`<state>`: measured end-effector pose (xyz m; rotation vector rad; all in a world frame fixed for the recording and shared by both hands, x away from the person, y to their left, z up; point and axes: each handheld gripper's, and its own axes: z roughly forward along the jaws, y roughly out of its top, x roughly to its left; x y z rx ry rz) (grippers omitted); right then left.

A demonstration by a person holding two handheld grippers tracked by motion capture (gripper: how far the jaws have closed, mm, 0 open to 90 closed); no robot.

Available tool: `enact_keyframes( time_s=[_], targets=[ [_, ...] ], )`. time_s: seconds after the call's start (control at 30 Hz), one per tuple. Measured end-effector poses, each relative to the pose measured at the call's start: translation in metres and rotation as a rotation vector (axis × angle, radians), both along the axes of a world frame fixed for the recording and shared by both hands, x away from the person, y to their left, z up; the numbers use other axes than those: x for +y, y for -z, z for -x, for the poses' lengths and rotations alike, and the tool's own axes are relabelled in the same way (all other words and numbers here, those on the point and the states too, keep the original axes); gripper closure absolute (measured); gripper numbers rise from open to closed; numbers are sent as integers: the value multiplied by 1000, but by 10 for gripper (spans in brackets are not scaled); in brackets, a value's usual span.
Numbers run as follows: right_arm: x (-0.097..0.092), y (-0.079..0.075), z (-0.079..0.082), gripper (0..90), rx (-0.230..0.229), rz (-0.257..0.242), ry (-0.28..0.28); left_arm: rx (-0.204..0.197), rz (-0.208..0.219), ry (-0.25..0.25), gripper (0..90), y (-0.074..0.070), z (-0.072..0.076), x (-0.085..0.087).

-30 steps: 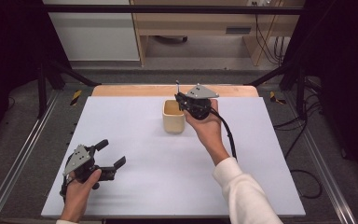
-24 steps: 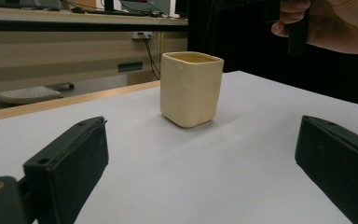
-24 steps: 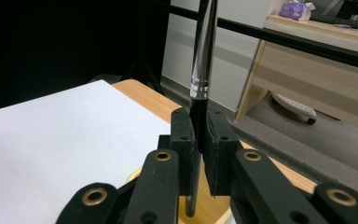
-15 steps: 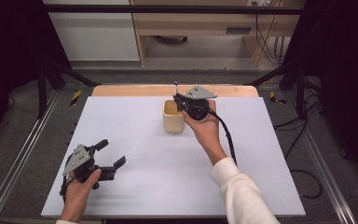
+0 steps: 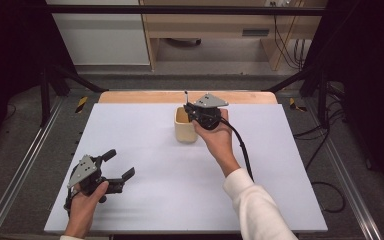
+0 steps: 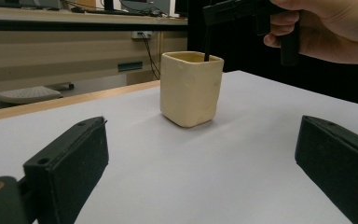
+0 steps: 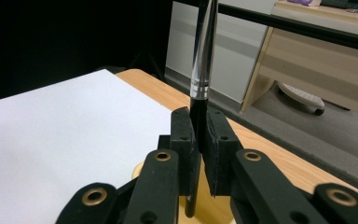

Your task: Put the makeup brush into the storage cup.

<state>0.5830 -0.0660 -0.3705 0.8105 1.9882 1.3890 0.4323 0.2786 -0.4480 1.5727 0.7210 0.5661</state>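
Right gripper (image 7: pixel 199 154) is clamped on a thin black-handled brush (image 7: pixel 204 56), lower end already inside the squarish cream ceramic cup (image 6: pixel 191 87); letting go remains. Left gripper (image 6: pixel 200 163) sits wide open.

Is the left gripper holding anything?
No: in the left gripper view the left gripper stands wide open over bare table, well short of the cup.

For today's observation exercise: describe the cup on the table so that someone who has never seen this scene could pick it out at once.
Start at the white table and look toward its far edge, near the middle. There stands the cup, cream, squarish with rounded corners, right under the right gripper, which lowers a thin black stick into it.
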Motion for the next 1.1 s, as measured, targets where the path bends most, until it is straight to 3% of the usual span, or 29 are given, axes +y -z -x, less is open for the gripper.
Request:
enact_keyframes(
  time_s=[0.4,0.67,0.93,1.1],
  targets=[
    [1,9,-1,828,25,15,3,-1,2,-2,24,-1,0,0],
    [-4,5,5,585,32,-7,21,-1,0,-2,24,-1,0,0],
    [-12,-3,13,493,31,-29,16,0,-2,-3,24,0,0,0],
    [-12,-7,18,418,20,-15,8,0,-2,-2,24,0,0,0]
  ],
)
